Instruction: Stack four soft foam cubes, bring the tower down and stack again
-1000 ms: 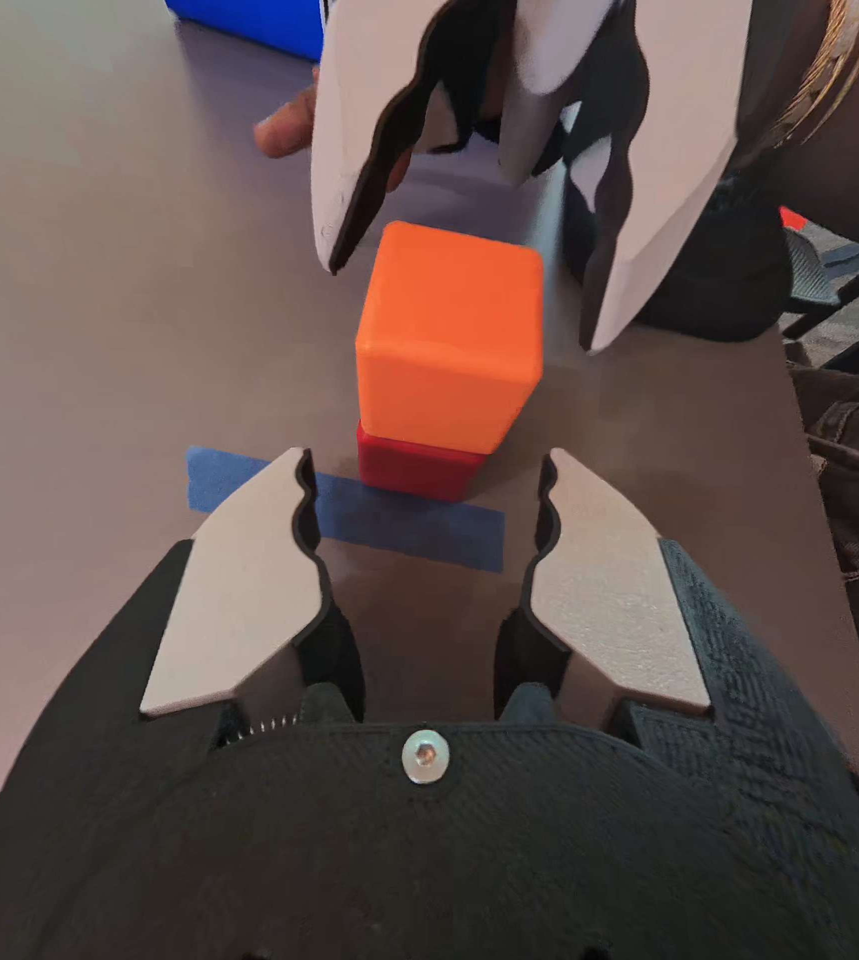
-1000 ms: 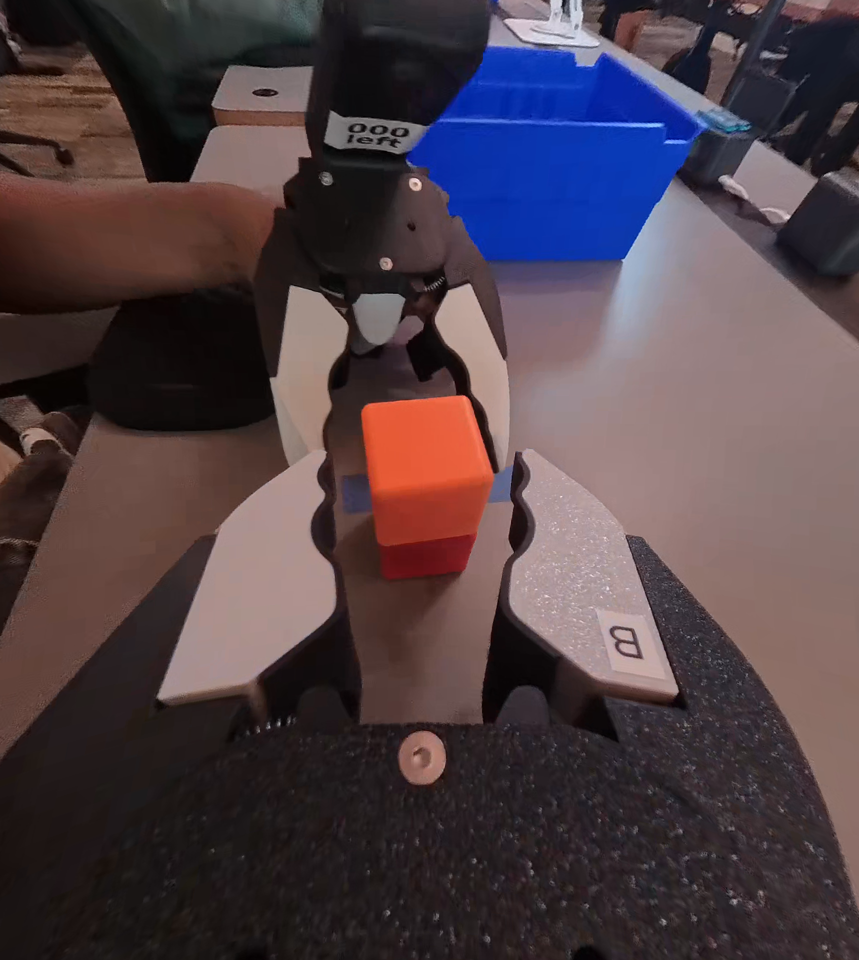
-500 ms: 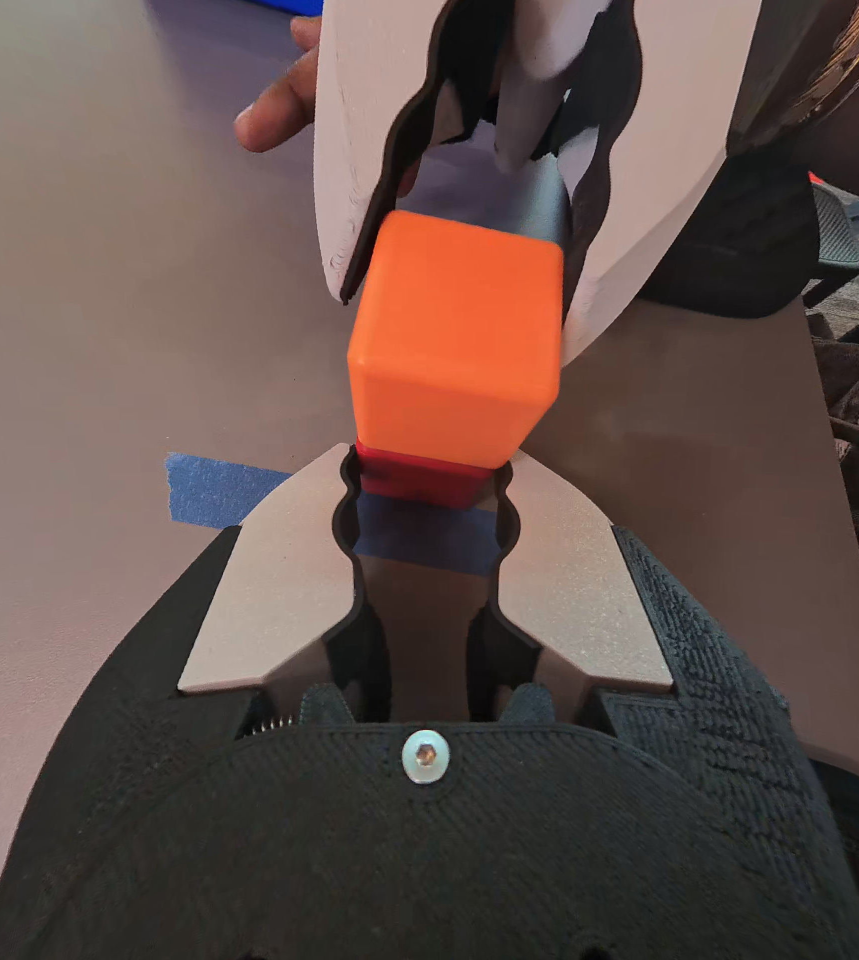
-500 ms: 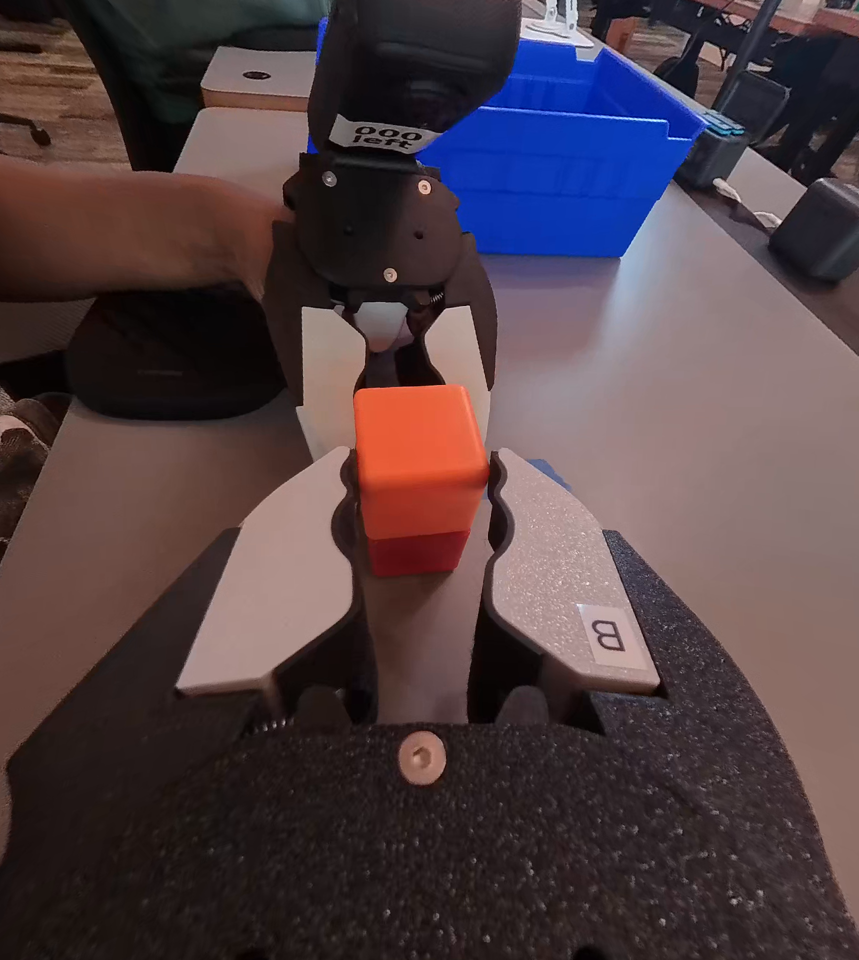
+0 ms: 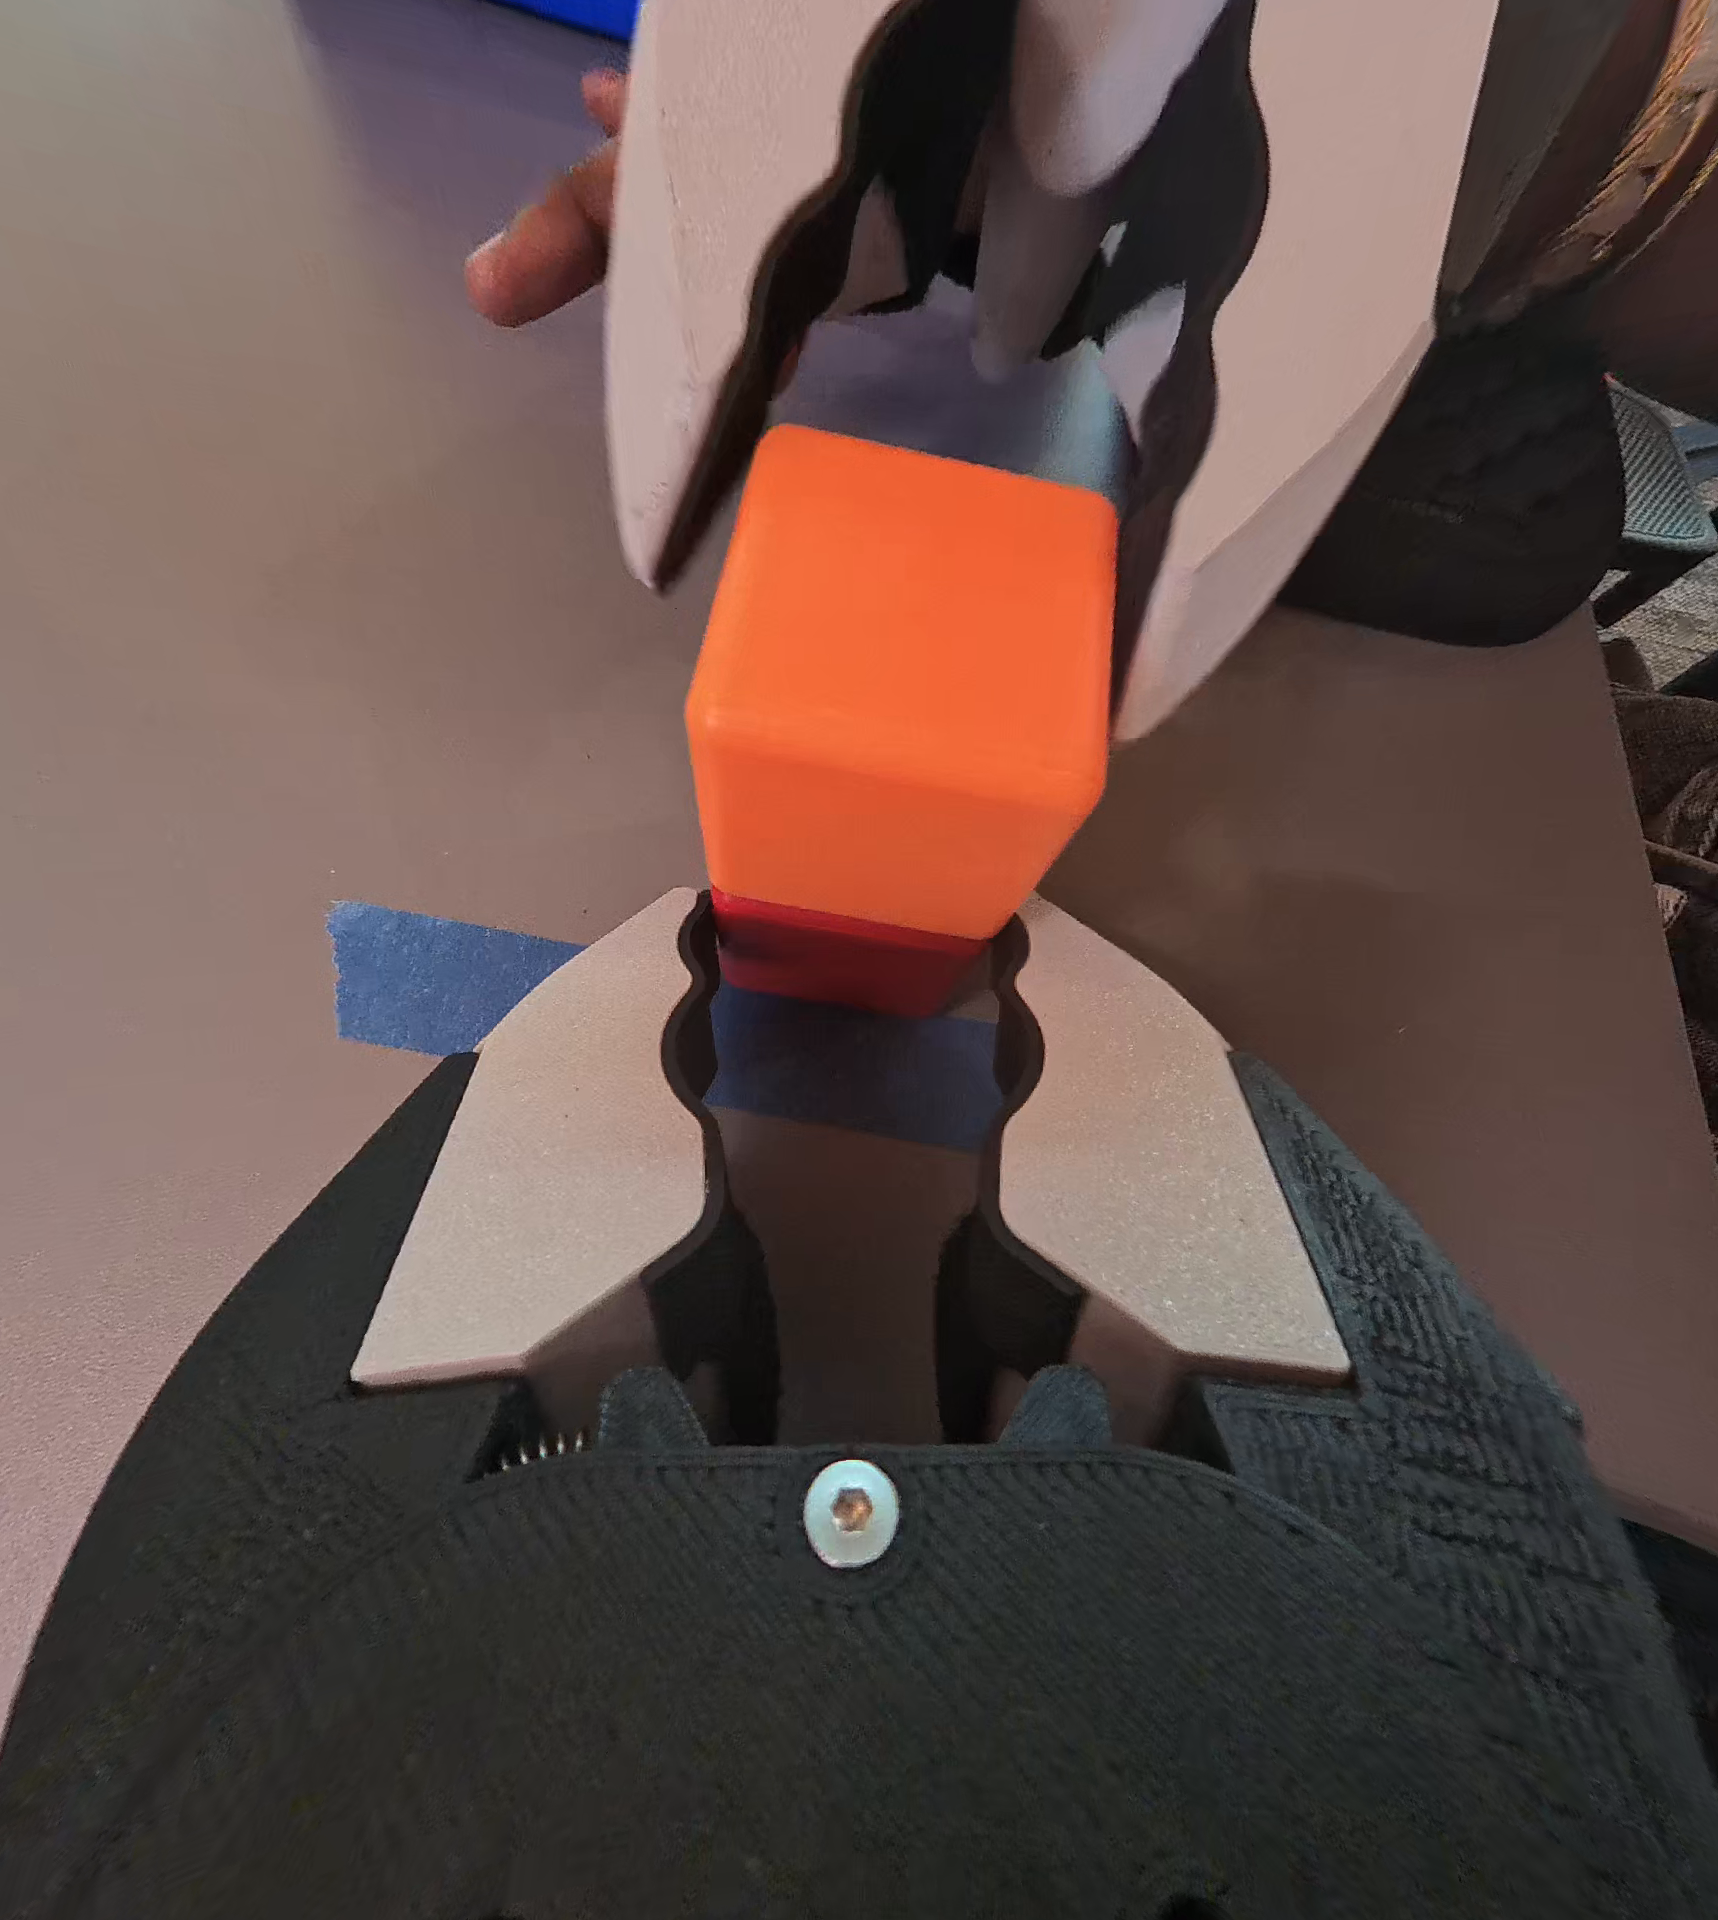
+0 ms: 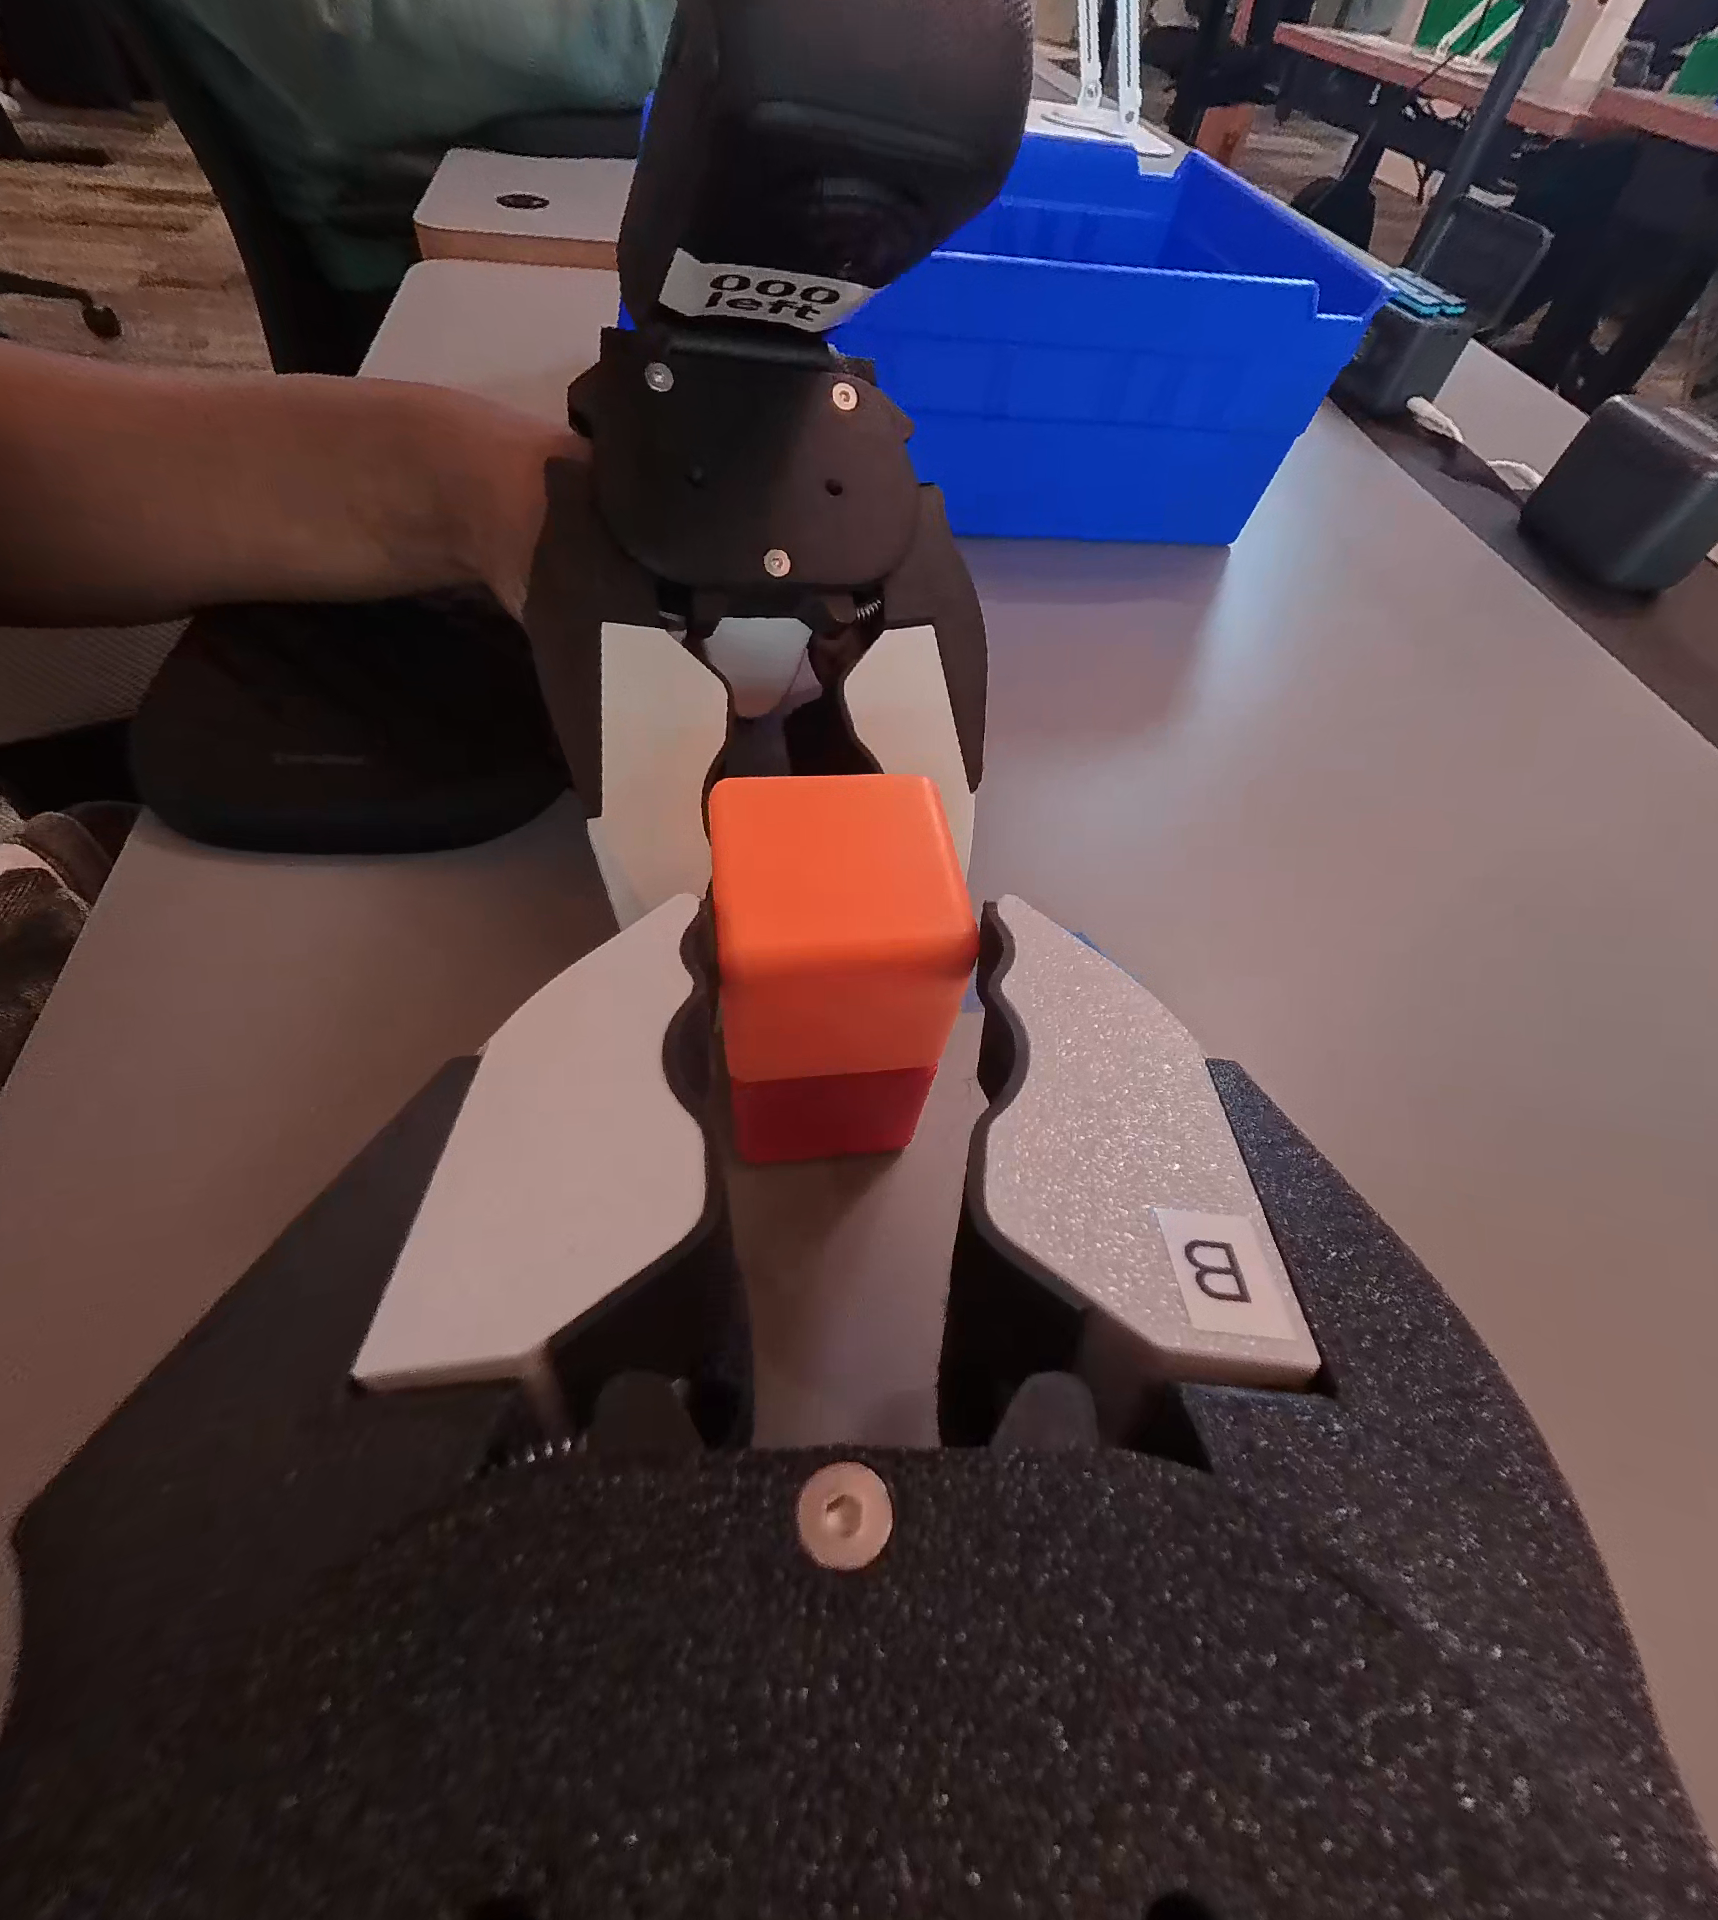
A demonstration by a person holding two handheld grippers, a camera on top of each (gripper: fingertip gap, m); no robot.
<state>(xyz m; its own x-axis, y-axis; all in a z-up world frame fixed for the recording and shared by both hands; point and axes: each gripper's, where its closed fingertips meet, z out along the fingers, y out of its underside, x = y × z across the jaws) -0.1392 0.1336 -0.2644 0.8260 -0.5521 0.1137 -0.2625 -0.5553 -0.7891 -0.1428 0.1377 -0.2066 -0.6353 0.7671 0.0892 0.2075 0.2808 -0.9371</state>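
Observation:
An orange foam cube (image 5: 896, 707) sits on a red foam cube (image 5: 844, 961) on the grey table (image 5: 159, 623). The two grippers face each other across this stack. My left gripper (image 5: 857, 920) is low, with its tips closed against the sides of the red cube. My right gripper (image 6: 841, 930) is higher, with its tips closed on the orange cube (image 6: 834, 914), above the red cube (image 6: 824, 1117). The right gripper also shows in the left wrist view (image 5: 896, 644). The left gripper's black body (image 6: 751, 488) fills the far side. Only two cubes are in view.
A strip of blue tape (image 5: 419, 977) lies on the table under the stack. A blue bin (image 6: 1094, 416) stands behind it, with a dark grey box (image 6: 1624, 509) at the far right. A black pouch (image 6: 335, 727) lies at the left table edge. One gripper's finger ends stand about 6 centimetres off the other's.
A second ago both grippers were open and a little away from the stack. Both moved in and closed, the left on the red cube, the right on the orange one. Little has moved since half a second ago.

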